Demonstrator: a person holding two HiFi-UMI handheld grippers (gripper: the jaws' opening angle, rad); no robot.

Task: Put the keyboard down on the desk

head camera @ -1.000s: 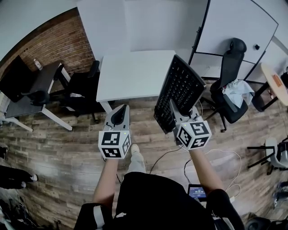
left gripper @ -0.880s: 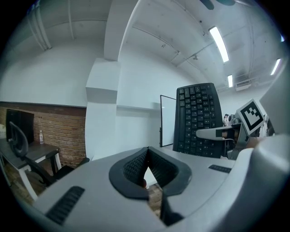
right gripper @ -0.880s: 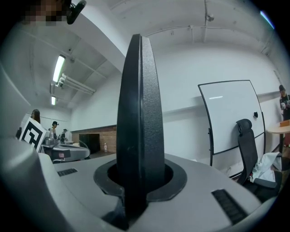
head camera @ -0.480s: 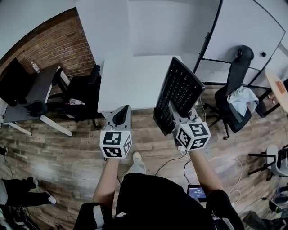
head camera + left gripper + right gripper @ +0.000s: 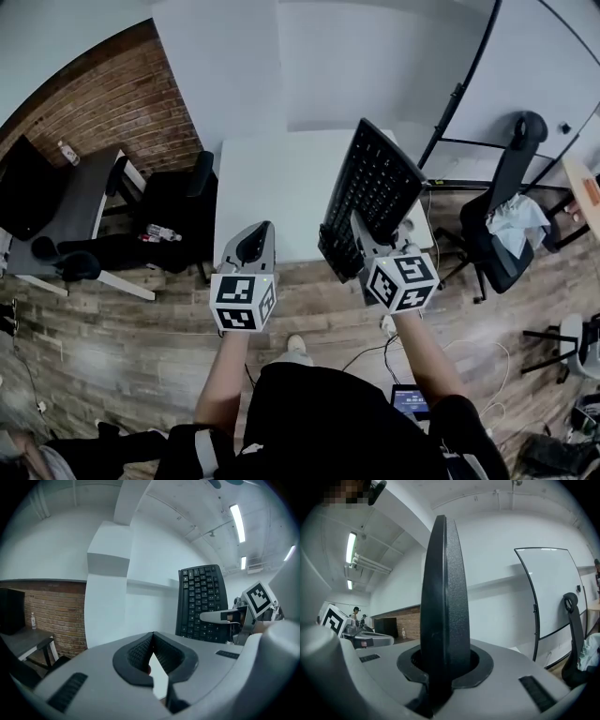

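A black keyboard (image 5: 375, 192) stands on edge in the air, its keys turned left, with my right gripper (image 5: 361, 232) shut on its near edge. In the right gripper view the keyboard (image 5: 443, 606) rises edge-on between the jaws. It hangs over the right part of the white desk (image 5: 272, 187), which lies just ahead. My left gripper (image 5: 255, 234) is shut with nothing in it, level over the desk's near edge. The left gripper view has the keyboard (image 5: 201, 602) to the right, with the right gripper (image 5: 220, 617) clamped on it.
A black office chair (image 5: 178, 202) stands left of the desk, beside a dark desk (image 5: 56, 202) along the brick wall. Another black chair (image 5: 511, 225) with cloth on it is at the right, near a whiteboard (image 5: 525, 75). Cables lie on the wood floor (image 5: 141, 319).
Both grippers and the keyboard have come forward toward the white desk, which now lies closer under them. The jaws have not changed.
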